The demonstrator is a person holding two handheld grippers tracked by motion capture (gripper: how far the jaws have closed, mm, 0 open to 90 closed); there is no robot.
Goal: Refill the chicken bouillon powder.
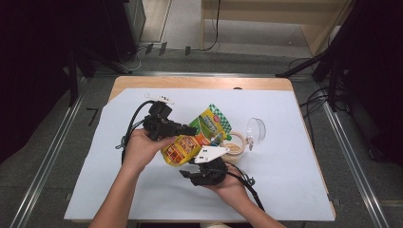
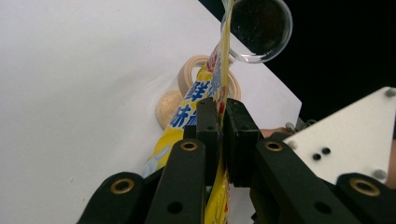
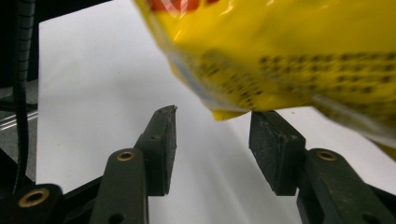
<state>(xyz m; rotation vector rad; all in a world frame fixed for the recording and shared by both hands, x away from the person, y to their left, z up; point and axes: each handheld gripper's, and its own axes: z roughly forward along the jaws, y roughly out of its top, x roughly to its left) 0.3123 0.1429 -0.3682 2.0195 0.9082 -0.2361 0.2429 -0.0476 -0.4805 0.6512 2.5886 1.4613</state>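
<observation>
Where the left tongs pinch, blue characters mark the pouch.

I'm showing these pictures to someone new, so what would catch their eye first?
First, the bright yellow and green snack bag held up over the middle of the white-covered table, pinched in the left claw. Next, the right claw just below the bag's bottom corner, its jaws apart. Behind the bag, a round container of beige powder sits on the sheet with a clear lid beside it.
</observation>
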